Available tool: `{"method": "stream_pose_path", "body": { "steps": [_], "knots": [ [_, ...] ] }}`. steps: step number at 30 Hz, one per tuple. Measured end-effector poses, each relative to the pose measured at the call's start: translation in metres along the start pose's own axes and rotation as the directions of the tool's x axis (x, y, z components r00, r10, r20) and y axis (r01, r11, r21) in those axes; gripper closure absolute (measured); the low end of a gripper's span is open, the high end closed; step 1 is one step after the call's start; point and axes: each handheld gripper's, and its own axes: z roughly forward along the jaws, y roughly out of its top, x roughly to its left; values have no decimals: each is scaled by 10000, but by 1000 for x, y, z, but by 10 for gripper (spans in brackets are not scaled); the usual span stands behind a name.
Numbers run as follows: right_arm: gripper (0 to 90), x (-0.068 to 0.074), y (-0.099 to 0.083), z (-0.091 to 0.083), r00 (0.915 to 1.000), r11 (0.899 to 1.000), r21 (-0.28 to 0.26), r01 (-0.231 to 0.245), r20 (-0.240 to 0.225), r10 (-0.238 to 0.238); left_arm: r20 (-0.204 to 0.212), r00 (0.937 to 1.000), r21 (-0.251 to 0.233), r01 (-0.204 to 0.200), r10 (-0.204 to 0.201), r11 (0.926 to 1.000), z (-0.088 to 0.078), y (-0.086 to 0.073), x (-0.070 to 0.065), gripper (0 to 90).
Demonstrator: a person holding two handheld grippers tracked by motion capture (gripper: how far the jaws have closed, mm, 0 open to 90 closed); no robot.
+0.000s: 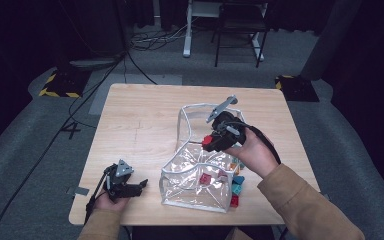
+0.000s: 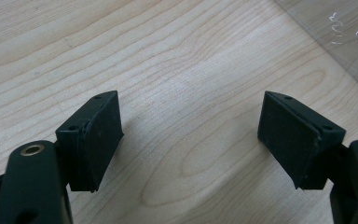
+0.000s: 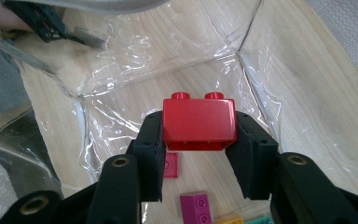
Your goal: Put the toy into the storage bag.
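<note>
Right gripper view: right gripper [image 3: 199, 154] clamps a red brick [image 3: 199, 122] over the clear bag [image 3: 121, 88]; next, release inside. Left gripper [image 2: 191, 135] rests, jaws apart.

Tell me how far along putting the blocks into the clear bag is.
Partly done. Some blocks already lie in the bag, such as a magenta block. In hand: the right tool grips a red block over the bag's opening. Left: teal blocks and others sit on the table beside the bag. The left tool rests open and empty on the table.
</note>
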Motion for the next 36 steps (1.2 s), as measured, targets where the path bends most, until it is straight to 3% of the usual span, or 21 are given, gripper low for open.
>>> {"method": "stream_pose_path", "body": {
  "steps": [3, 4, 12, 16, 26, 30, 36],
  "knots": [
    [572, 1, 0, 0, 10000, 10000, -52, 35, -67, -36, -1, 10000, 2, -4, 4, 10000, 0, 0, 0, 220],
    [529, 1, -1, -1, 9999, 9999, -160, -34, -110, 32, 0, 10000, -1, -1, 1, 10000, 0, 0, 0, 219],
    [476, 2, -5, -21, 9997, 9892, -1452, -223, -154, 203, -14, 10000, 5, -9, 9, 10000, 0, 0, 0, 218],
    [473, 1, -13, -37, 9997, 9735, -2271, -249, -49, 244, -13, 10000, -11, -4, 4, 10000, 0, 0, 0, 218],
    [472, -8, -46, -79, 9954, 9199, -3880, -577, 481, 827, -12, 10000, -8, -5, 5, 10000, 0, 0, 0, 218],
    [471, -15, -64, -93, 9902, 9050, -4180, -794, 715, 1198, -11, 10000, 3, -2, 2, 10000, 0, 0, 0, 219],
    [463, -25, -93, -111, 9740, 8795, -4587, -1269, 1102, 1980, -13, 10000, -10, -2, 2, 10000, 0, 0, 0, 218]
  ]
}}
